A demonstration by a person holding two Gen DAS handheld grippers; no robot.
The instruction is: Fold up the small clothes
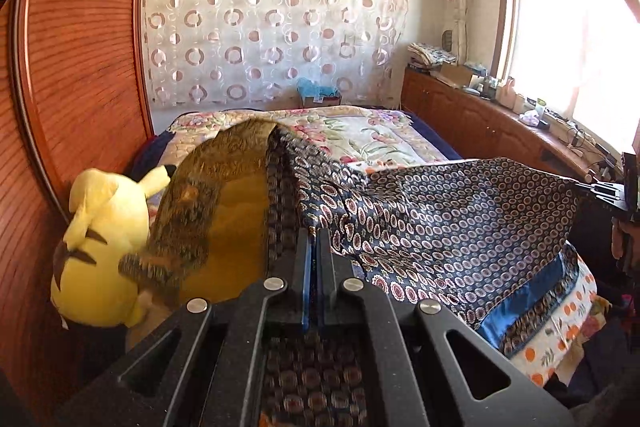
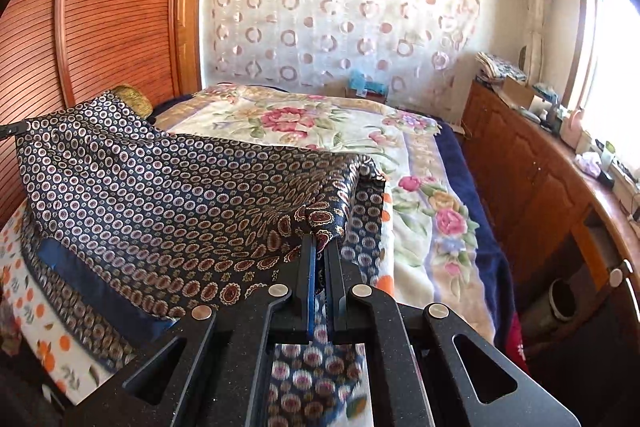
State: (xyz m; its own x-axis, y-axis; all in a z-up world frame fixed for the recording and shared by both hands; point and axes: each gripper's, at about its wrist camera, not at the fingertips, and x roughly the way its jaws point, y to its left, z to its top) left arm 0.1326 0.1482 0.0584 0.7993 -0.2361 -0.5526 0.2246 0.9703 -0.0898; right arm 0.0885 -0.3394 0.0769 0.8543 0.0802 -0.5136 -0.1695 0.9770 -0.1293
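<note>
A dark navy garment (image 1: 460,219) printed with small rings and medallions, with a plain blue band along its lower edge, hangs stretched between both grippers above the bed. In the left wrist view my left gripper (image 1: 314,239) is shut on one upper corner of it. The cloth runs right to my right gripper (image 1: 600,189) at the frame's edge. In the right wrist view my right gripper (image 2: 320,241) is shut on the other bunched corner of the garment (image 2: 140,187). The far corner there ends at my left gripper (image 2: 10,131). The lower part drapes onto the sheet.
A yellow plush toy (image 1: 100,251) and a gold cushion (image 1: 236,211) lie against the wooden wardrobe (image 1: 80,67) on the left. A floral blanket (image 2: 320,123) covers the far bed; an orange-print sheet (image 1: 560,339) covers the near part. A cluttered wooden cabinet (image 2: 520,167) runs along the right under the window.
</note>
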